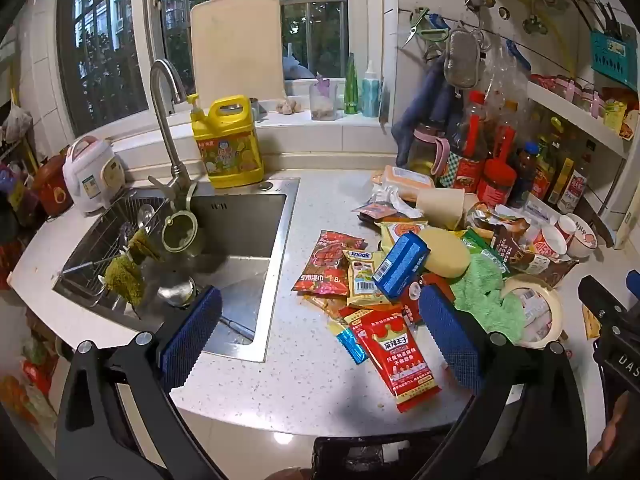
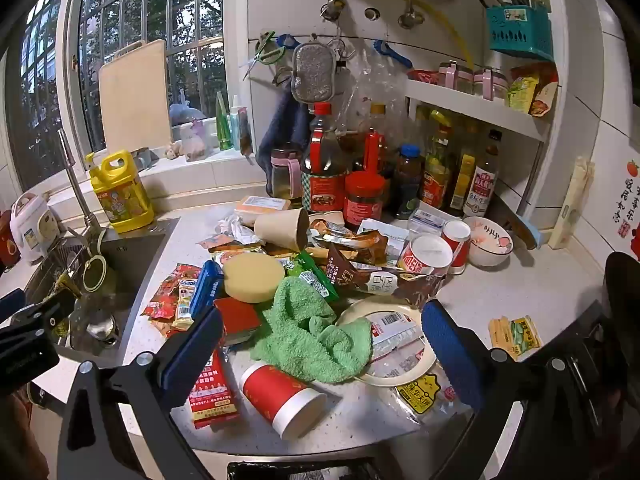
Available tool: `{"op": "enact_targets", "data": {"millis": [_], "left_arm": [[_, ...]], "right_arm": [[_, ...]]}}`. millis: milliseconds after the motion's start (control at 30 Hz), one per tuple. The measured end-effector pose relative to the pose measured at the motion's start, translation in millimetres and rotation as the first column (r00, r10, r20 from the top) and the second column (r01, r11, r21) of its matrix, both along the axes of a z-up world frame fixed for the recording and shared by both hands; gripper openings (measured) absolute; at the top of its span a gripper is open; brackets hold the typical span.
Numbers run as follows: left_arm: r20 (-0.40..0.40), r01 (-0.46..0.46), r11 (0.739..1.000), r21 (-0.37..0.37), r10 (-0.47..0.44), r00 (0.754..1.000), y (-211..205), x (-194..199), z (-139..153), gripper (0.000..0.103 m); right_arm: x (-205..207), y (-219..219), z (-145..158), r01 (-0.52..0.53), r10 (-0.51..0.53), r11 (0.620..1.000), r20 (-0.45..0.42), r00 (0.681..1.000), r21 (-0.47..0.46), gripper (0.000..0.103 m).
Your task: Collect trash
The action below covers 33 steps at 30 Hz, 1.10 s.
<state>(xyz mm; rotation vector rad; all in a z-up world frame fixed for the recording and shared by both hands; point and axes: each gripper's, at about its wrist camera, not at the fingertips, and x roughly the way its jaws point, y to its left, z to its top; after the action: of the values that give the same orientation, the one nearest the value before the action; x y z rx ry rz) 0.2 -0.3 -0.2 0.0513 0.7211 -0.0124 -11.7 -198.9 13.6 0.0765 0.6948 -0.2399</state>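
Setting: kitchen counter (image 1: pixel 260 384), pale speckled stone, with a steel sink (image 1: pixel 240 232) at its left.
Trash, main heap: wrappers, packets and cups piled on the counter to the right of the sink, spreading back toward the bottles (image 2: pixel 324 176) by the wall.
Trash, near edge: long red sachet (image 1: pixel 400 360) lying flat closest to the front; a small blue wrapper (image 1: pixel 352 344) just beside it.
Trash, middle: red snack packet (image 1: pixel 326 268), yellow packet (image 1: pixel 362 280) and blue box (image 1: pixel 400 266), overlapping one another.
Trash, right side: red paper cup (image 2: pixel 284 400) tipped on its side near the front edge; round lid (image 2: pixel 400 344) with labels in it; small yellow packet (image 2: pixel 514 336) lying apart from the heap.
Mixed in, likely not trash: green cloth (image 2: pixel 312 332) draped over the lid's edge; yellow sponge (image 2: pixel 252 276) behind it.
Left gripper (image 1: pixel 320 340): fingers spread wide, nothing between them, held above the counter's front edge and aimed at the near wrappers.
Right gripper (image 2: pixel 320 352): fingers spread wide, empty, framing the green cloth and red cup from above.
Bin or bag: a dark opening shows at the bottom of both views, below the counter edge; whether it is the trash bag cannot be told.
Progress: by the look of it, barely started; the heap appears whole and neither gripper holds anything.
Remaining: every wrapper, packet and cup is yet to be picked up and dropped away.
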Motion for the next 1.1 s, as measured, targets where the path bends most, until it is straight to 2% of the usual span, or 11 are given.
{"op": "enact_targets", "data": {"millis": [1100], "left_arm": [[0.008, -0.005, 1.000, -0.007, 0.005, 1.000, 13, -2, -3, 0.096]], "right_arm": [[1, 4, 1, -0.001, 0.001, 1.000, 0.003, 1.000, -0.005, 0.098]]}}
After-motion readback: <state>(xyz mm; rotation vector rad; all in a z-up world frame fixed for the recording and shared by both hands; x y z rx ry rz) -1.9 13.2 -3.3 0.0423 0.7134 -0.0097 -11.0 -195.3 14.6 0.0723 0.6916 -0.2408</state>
